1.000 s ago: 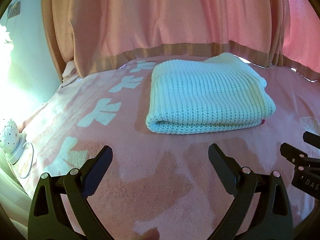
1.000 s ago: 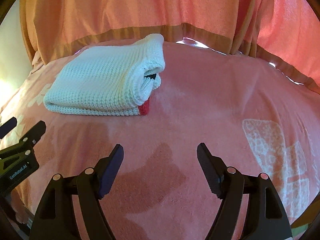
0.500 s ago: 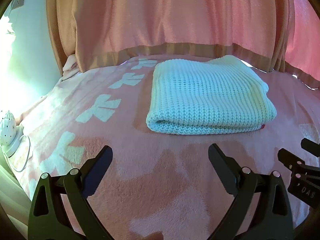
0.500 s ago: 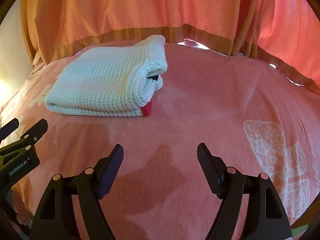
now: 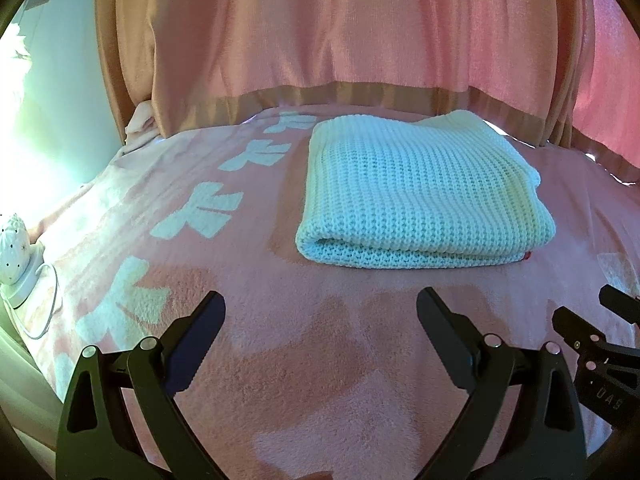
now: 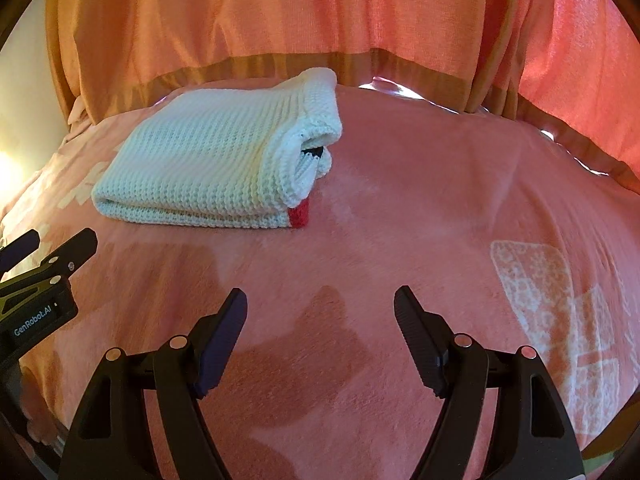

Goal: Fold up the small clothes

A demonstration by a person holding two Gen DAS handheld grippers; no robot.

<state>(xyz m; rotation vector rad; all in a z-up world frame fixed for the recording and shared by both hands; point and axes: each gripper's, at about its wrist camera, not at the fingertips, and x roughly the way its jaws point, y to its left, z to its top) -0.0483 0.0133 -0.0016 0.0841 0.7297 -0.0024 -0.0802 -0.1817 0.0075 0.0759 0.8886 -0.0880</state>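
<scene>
A white knitted garment (image 5: pixel 416 196) lies folded into a thick rectangle on the pink blanket (image 5: pixel 320 360). In the right wrist view the same folded garment (image 6: pixel 216 164) sits at upper left, with a small red patch (image 6: pixel 298 216) at its near corner. My left gripper (image 5: pixel 320 312) hovers open over bare blanket, short of the garment's near fold. My right gripper (image 6: pixel 320 308) is open too, to the right of the garment, nothing between its fingers. Each gripper shows at the edge of the other's view: the right gripper (image 5: pixel 592 320) and the left gripper (image 6: pixel 52 248).
Pink curtains (image 5: pixel 340 32) hang behind the bed's far edge. A white polka-dot object on a round base with a cord (image 5: pixel 16 256) stands at the left edge. White patterns (image 6: pixel 560 308) mark the blanket at right.
The left view has rolled slightly, so the garment sits a little lower in it. Both grippers stay open and in place.
</scene>
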